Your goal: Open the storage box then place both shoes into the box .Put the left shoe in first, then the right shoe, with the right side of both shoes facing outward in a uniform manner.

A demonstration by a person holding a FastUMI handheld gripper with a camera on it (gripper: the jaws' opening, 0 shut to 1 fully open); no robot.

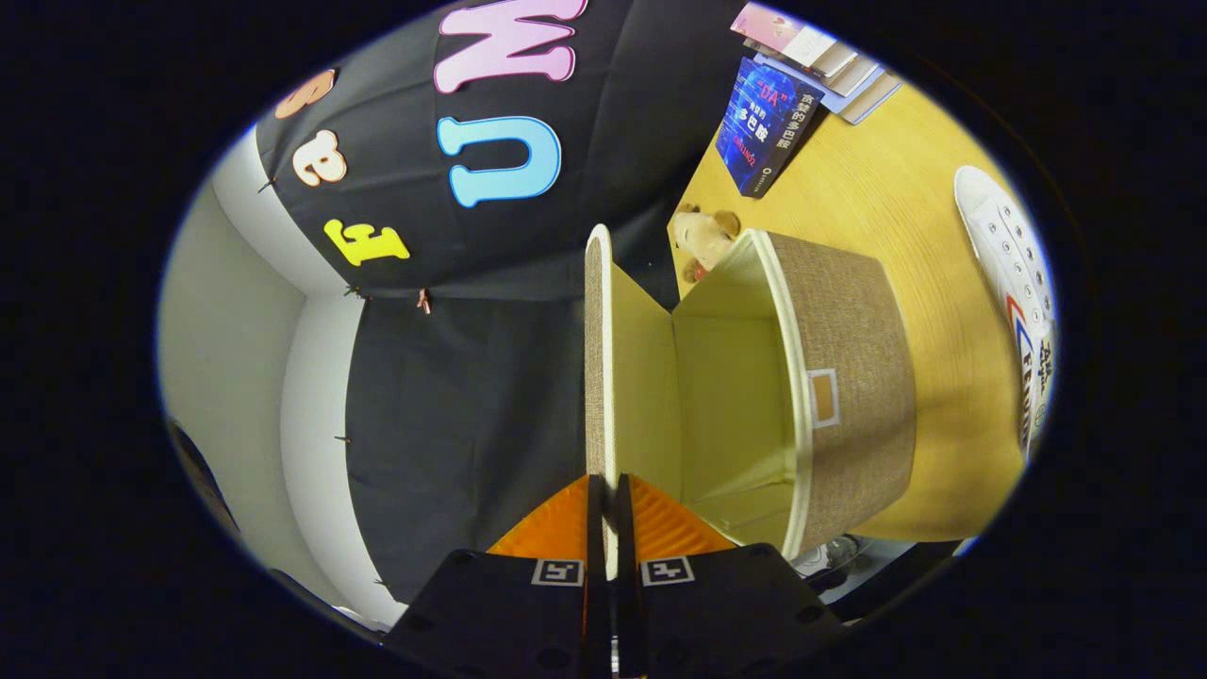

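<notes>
Gripper [608, 514], bottom centre, orange fingers [556, 528] pinched narrowly on the raised lid [596, 358] of the storage box [849, 377], which opens at frame centre. Risk: the thin lid may slip out and fall shut. White shoe [1014, 273] lies on the table [896, 198] at right; books [768, 123] and a small toy [702, 240] sit above, apart.

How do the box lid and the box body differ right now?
The lid is a thin flat panel, swung up and edge-on; the storage box is a deep, open container resting on the wooden table. The lid is pinched between the tongs; the box body sits free beyond them. Both have brown woven fabric outside and a pale cream lining.
</notes>
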